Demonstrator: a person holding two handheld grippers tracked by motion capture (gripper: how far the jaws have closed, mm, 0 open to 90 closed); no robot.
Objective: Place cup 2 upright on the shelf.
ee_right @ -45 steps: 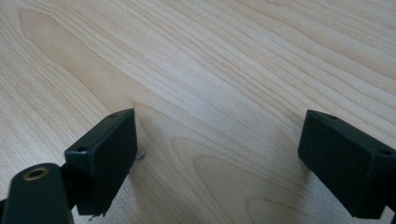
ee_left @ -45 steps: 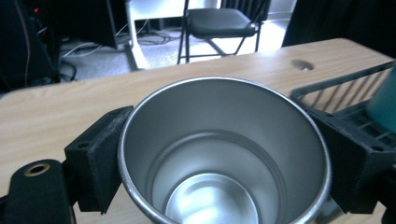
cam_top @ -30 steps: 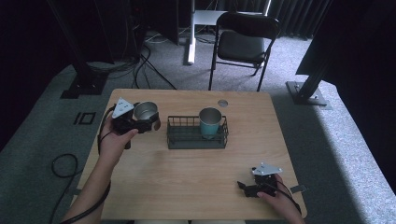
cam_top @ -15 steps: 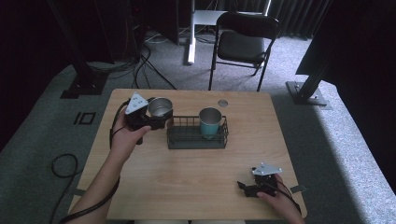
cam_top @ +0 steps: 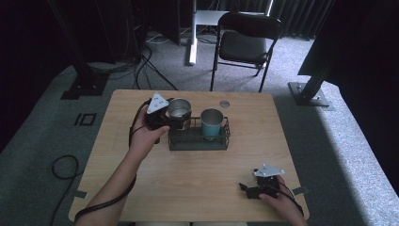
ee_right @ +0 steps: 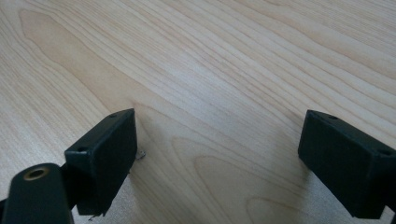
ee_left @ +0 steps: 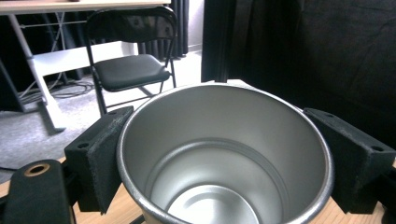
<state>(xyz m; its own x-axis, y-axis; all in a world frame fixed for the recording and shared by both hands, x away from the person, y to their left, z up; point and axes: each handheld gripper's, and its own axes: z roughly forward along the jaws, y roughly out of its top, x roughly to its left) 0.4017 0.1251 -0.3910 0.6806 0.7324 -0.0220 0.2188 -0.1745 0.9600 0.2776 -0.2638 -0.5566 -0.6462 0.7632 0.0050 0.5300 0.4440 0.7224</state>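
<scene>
Since the earlier frames, the left tool point(cam_top: 173, 117) has carried the steel cup point(cam_top: 179, 108) rightward from the left part of the wooden surface point(cam_top: 197, 188) to the left end of the black wire basket point(cam_top: 198, 140); the cup now stands upright, just above the basket's left rim, its mouth open upward. In the left gripper view the two black pads press against opposite sides of the steel cup point(ee_left: 224, 158), so the left tool point(ee_left: 224, 154) is clamped on it, and the cup's bare interior faces the camera. The person's left hand point(cam_top: 147, 136) grips the tool body, its grey three-cornered plate uppermost and its cable trailing back along the forearm. The right tool point(cam_top: 245, 188) lies unchanged at the near right corner of the surface, held by the right hand point(cam_top: 277, 197); in the right gripper view its pads stand wide apart over bare wood grain with nothing between them point(ee_right: 219, 154). Inside the basket, toward its right half, a teal cup point(cam_top: 212, 123) stands upright, just beside the steel cup but apart from it. A small round grommet point(cam_top: 224, 103) sits in the surface beyond the basket. Behind the surface a black folding chair point(cam_top: 247, 44) stands on grey carpet, with loose cables point(cam_top: 150, 70) on the floor at the left.
</scene>
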